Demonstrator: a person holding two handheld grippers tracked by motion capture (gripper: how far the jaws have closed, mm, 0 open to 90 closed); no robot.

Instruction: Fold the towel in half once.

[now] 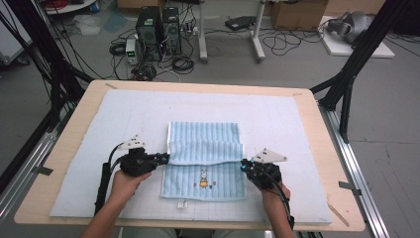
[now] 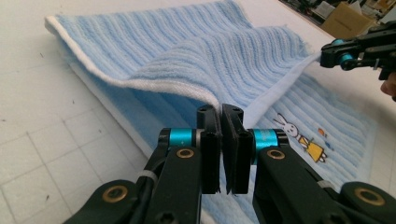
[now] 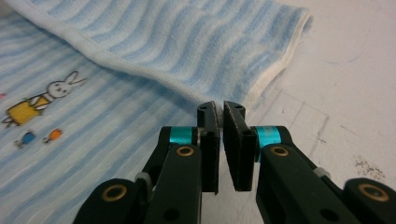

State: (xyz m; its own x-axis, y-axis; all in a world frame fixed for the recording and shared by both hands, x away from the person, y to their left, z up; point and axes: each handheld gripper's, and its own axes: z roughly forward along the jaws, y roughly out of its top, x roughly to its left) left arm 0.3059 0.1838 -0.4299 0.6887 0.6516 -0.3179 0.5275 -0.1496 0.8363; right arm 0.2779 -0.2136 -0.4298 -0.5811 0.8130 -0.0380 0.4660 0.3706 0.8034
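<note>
Light-blue striped terry towel w/ white edging (image 1: pixel 204 148), partly folded: far portion doubled over toward the near side, fold edge running left-right across the mat, slightly sagging at mid-span. Lies centre of pale blue gridded mat (image 1: pixel 287 124) on light wooden tabletop (image 1: pixel 317 124). Long axis near-far as laid out; stripes run left-right in the high view. Lower layer exposed at near end, showing small embroidered rabbit motif in yellow dress (image 1: pixel 203 179) upright toward the person, plus small white label (image 1: pixel 182 204) at near hem. Left black two-jaw gripper w/ cyan collars (image 1: pixel 163 158) at left end of folded edge, pointing rightward; in left gripper view (image 2: pixel 220 112) jaws pressed together, pinching the white-edged corner of the upper layer, fabric rising from between the tips. Right black two-jaw gripper w/ cyan collars (image 1: pixel 243 165) at right end of same edge, pointing leftward; in right gripper view (image 3: pixel 220 108) jaws pressed nearly together at the white edging of the upper layer's corner, only a thin slit left; whether cloth is caught between the tips cannot be told from that angle. Upper layer lifted slightly off lower one betw. the two grippers. Hands (image 1: pixel 126 181) entering from near edge.
</note>
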